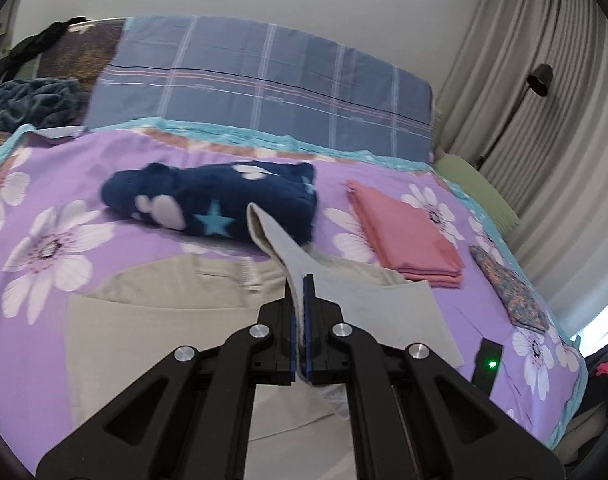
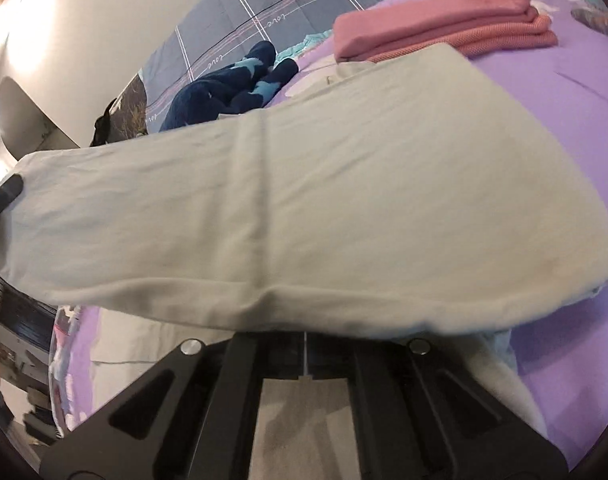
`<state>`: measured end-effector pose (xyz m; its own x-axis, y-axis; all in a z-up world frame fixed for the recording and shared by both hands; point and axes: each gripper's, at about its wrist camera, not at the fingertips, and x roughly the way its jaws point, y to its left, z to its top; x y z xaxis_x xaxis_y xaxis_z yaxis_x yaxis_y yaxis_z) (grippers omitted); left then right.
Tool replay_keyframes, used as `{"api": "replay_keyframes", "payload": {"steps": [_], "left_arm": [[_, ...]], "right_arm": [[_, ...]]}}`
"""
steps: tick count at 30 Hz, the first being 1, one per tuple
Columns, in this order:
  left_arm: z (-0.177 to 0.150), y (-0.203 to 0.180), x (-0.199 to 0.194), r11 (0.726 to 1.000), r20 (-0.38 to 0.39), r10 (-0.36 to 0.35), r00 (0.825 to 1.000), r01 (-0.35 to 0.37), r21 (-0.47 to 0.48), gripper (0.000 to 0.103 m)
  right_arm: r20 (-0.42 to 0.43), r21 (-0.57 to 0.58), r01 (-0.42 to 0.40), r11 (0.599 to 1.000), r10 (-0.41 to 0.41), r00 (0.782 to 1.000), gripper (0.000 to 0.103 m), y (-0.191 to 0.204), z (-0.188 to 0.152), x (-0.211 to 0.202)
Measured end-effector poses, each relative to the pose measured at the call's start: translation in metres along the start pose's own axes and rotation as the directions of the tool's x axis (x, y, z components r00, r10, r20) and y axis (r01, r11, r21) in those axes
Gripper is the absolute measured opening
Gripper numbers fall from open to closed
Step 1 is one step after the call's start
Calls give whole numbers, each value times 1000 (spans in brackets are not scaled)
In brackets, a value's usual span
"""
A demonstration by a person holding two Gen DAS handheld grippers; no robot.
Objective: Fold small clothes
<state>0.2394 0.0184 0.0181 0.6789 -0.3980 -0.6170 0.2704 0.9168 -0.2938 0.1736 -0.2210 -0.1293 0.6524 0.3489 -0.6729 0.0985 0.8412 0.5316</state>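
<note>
Folding is underway: your left claw [image 1: 302, 280] pinches the grey garment [image 1: 152, 320], lifting one edge off the bed [image 1: 44, 208]. The right claw [image 2: 305, 336], hidden beneath it, is closed. A pink stack [image 1: 407, 236] is done.

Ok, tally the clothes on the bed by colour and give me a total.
Light grey: 1, the garment gripped by the left gripper
Navy with stars: 1, the fleece bundle
Pink: 1, the folded stack
Multicolour floral: 1, the folded piece
Total: 4
</note>
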Motion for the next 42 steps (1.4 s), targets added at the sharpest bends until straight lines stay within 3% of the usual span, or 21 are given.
{"api": "replay_keyframes", "payload": {"steps": [5,8,10,12,17,20,22,25,28,32,35,37,39,42], "left_arm": [[-7,45,-23,996,28,77,997,-75,-45,2],[-18,69,-28,991,12,117,993,-116,-61,2],[-30,88,-26,987,-15,148,989,-149,-66,2],[-45,111,-19,979,-47,184,982,-188,-82,2],[-77,160,0,952,-107,228,968,-244,-185,2],[-94,179,10,948,-131,226,965,-249,-200,3],[-105,188,12,940,-143,250,958,-275,-200,11],[-106,189,1,927,-110,296,949,-313,-208,18],[-97,170,-20,930,-28,334,942,-334,-152,25],[-93,127,-26,967,38,251,967,-249,-49,38],[-101,102,-5,975,4,219,976,-219,46,42],[-114,93,24,959,-61,268,962,-260,110,42],[-130,92,50,941,-133,323,937,-304,146,44],[-127,86,43,944,-113,316,942,-299,141,45]], "right_arm": [[0,-35,35,999,-35,999,0,5,2,0],[-18,-148,128,981,-132,991,2,24,1,-7],[-14,-219,163,962,-171,985,10,30,-1,-9],[-7,-291,185,939,-195,981,10,32,-9,-10],[7,-304,171,937,-177,984,14,26,-20,-16],[-4,-306,131,943,-139,990,25,26,-23,-21],[-12,-327,121,937,-132,991,31,27,-26,-23],[-14,-353,120,928,-134,991,34,29,-30,-27],[-17,-347,116,931,-130,991,34,26,-29,-30],[96,-187,164,969,-148,984,30,-2,-21,-54],[42,-39,78,996,-77,996,14,-34,-16,-59],[32,-46,80,996,-79,996,11,-38,-19,-65],[32,-98,120,988,-117,993,14,-31,-23,-75],[68,-125,148,981,-140,988,31,-25,-24,-94]]}}
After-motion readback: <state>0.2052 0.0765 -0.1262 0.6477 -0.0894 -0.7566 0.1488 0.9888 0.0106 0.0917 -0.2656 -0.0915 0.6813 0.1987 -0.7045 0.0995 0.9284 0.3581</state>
